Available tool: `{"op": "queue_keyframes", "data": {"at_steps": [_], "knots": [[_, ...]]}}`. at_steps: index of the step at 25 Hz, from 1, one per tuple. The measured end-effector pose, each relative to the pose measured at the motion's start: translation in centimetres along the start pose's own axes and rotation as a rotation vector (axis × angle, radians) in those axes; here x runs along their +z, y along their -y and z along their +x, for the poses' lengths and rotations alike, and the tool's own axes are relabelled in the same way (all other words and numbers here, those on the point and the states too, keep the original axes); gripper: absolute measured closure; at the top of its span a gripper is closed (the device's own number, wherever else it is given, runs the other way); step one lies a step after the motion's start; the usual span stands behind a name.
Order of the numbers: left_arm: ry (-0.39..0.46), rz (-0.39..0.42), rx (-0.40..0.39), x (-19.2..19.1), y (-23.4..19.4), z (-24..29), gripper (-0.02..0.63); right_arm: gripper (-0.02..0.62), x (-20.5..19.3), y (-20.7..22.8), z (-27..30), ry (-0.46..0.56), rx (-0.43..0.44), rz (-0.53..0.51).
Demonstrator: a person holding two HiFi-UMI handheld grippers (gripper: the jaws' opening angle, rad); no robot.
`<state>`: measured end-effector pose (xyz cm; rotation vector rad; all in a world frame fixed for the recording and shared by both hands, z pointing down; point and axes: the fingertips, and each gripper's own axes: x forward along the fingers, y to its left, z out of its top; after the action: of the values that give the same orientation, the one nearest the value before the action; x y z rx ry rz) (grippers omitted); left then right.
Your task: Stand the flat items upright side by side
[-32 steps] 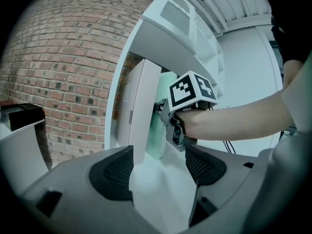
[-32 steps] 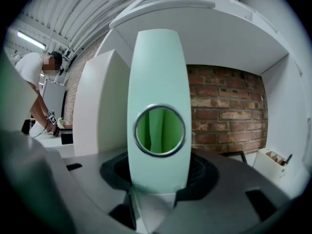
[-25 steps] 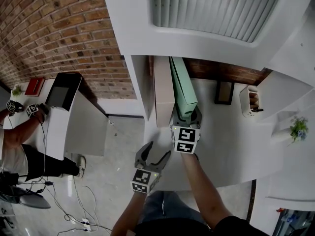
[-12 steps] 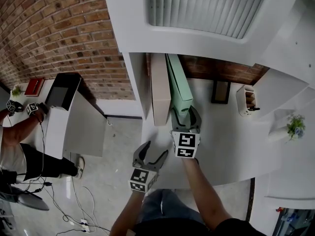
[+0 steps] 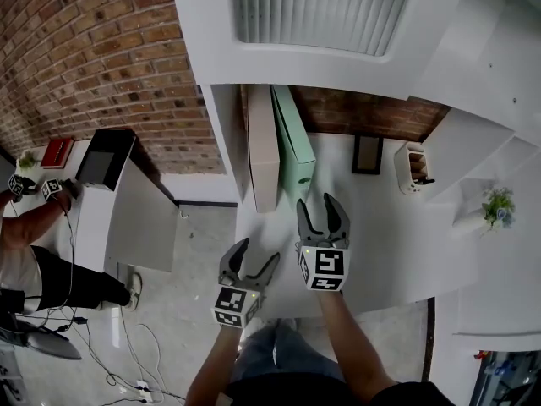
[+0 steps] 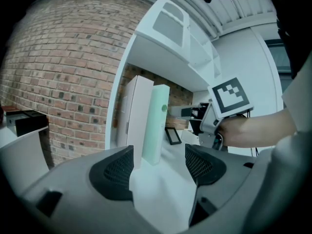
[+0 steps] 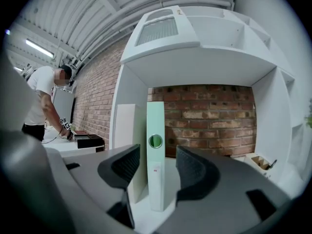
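Drawn back since a second ago: right gripper (image 5: 318, 205), jaws apart, empty.
Left gripper (image 5: 256, 254): jaws apart, empty.
Cream flat box file (image 5: 262, 155): upright on shelf.
Mint-green cardboard lever-arch binder (image 5: 293, 142): upright just beside it, standing free. Likely stiff, light, easily tipped; best taken at spine edge.
Contact between them, rear ends: unclear.

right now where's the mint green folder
In the head view the mint green folder stands upright on the white desk, right of the cream folder, ahead of the right claw.
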<state>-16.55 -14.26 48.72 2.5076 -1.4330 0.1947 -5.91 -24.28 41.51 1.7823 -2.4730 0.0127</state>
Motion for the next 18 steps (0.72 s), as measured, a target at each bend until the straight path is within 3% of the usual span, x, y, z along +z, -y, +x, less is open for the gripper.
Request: {"op": "queue_keyframes", "data": {"at_steps": [6,14,18], "knots": [[0.086,0.038,-0.007,3.6,1.3,-1.0,0.317,0.459,2.3,1.8,-5.7,0.054,-0.024,0.014],[0.174,0.120,-0.088,7.4,6.2,-0.6,0.518,0.588,3.0,6.2,-13.2,0.074,-0.141,0.044],[0.206,0.155,-0.138,8.9,8.8,-0.1,0.577,0.597,3.0,8.0,-15.9,0.073,-0.191,0.043]]}}
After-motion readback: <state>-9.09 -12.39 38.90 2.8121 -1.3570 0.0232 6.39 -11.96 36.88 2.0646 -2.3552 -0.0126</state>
